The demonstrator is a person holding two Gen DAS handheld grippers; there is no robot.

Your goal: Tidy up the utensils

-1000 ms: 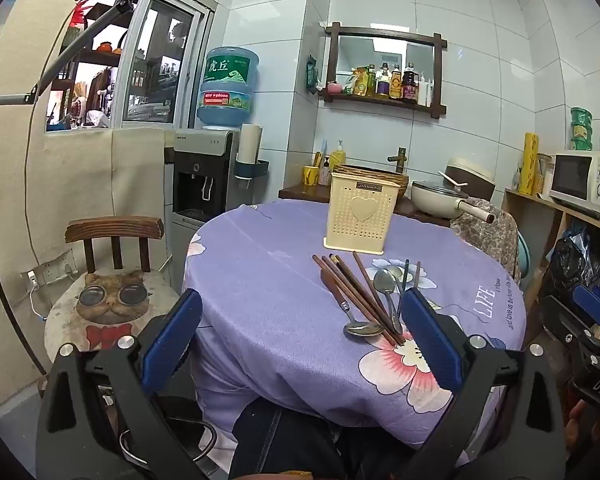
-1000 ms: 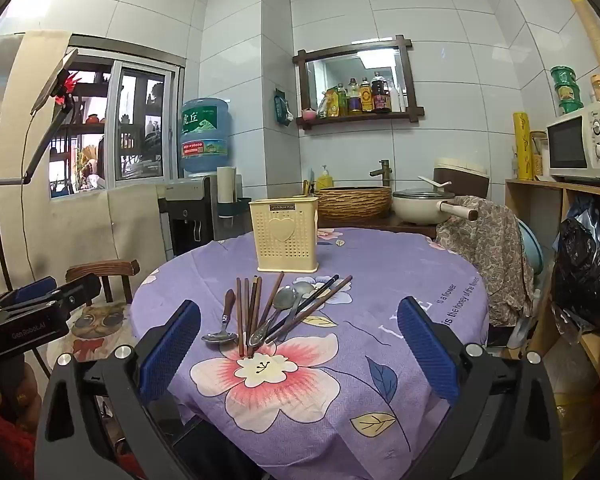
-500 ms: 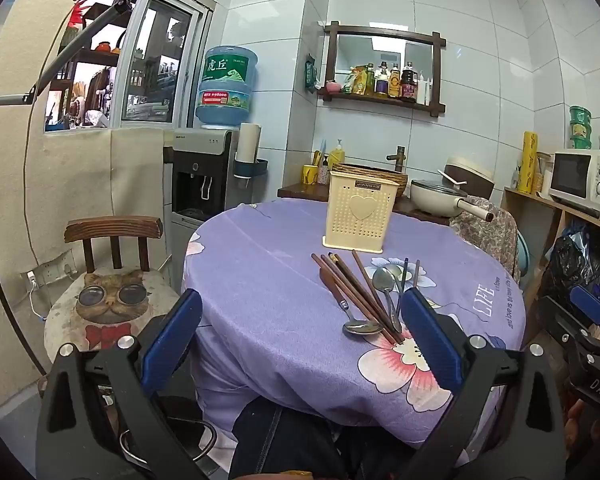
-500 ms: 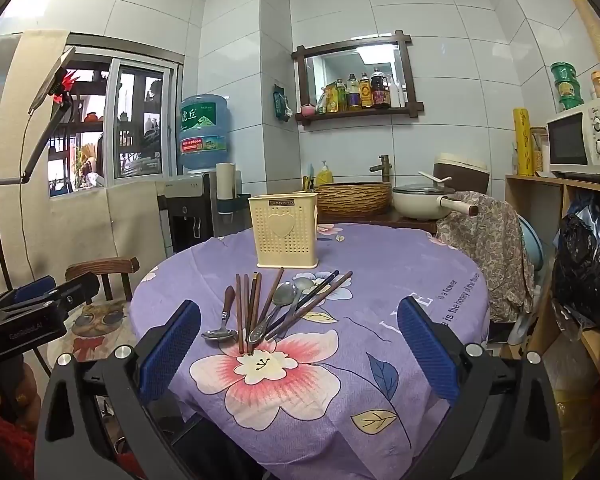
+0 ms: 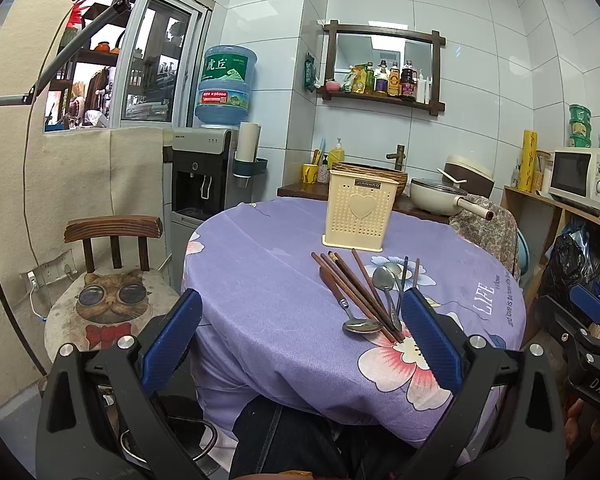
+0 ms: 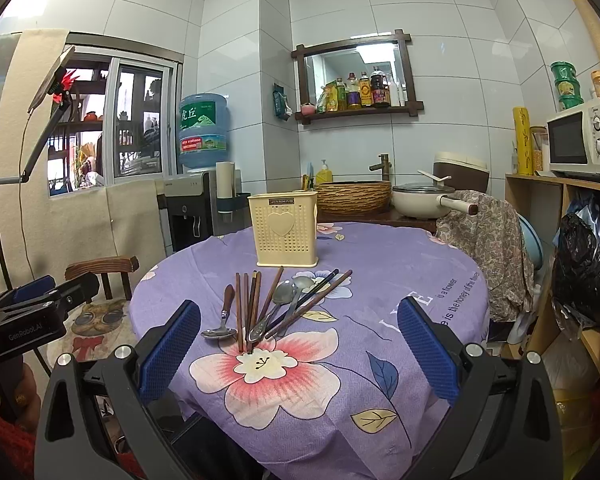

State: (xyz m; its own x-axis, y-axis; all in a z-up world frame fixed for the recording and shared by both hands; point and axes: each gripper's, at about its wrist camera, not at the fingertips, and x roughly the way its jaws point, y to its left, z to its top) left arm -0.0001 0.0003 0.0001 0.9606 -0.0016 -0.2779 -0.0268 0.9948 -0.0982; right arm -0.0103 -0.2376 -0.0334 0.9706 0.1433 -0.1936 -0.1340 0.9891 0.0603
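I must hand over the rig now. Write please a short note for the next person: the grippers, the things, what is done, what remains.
Left gripper: open, empty, short of the table edge.
Right gripper: open, empty, also held back.
Utensils: chopsticks and spoons lie loose in a pile on the purple tablecloth.
Cream holder: upright behind the pile; its inside is hidden.
Done: nothing visibly sorted.
Left: move every piece into the holder.
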